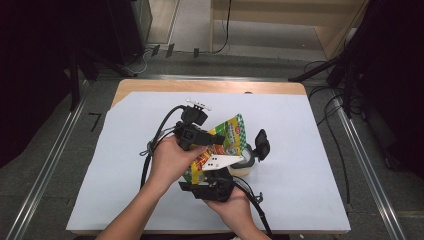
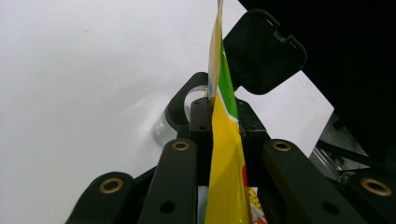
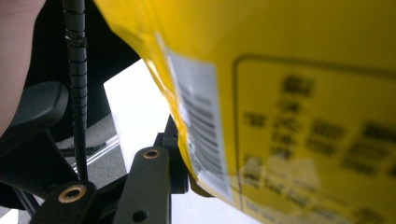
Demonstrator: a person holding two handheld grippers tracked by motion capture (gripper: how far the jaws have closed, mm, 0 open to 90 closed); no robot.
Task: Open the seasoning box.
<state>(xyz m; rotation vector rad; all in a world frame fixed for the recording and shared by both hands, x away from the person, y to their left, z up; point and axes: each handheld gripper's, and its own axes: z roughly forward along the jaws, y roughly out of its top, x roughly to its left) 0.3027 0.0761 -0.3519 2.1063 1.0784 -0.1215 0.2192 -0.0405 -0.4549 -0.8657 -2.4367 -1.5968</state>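
Both grippers' jaws clench the yellow pouch (image 1: 226,142): a light, crinkly, slippery film, best held at its flat sealed edges, left gripper (image 2: 219,116) pinching toward twelve o'clock.

Even overhead light is falling on the white desk (image 1: 310,150) in the high view, while the room's edges are sinking into darkness. In the left gripper view the desk is glaring almost to blank white. In the right gripper view the yellow packet (image 3: 289,93) is sitting too close, its print blurring out of focus.
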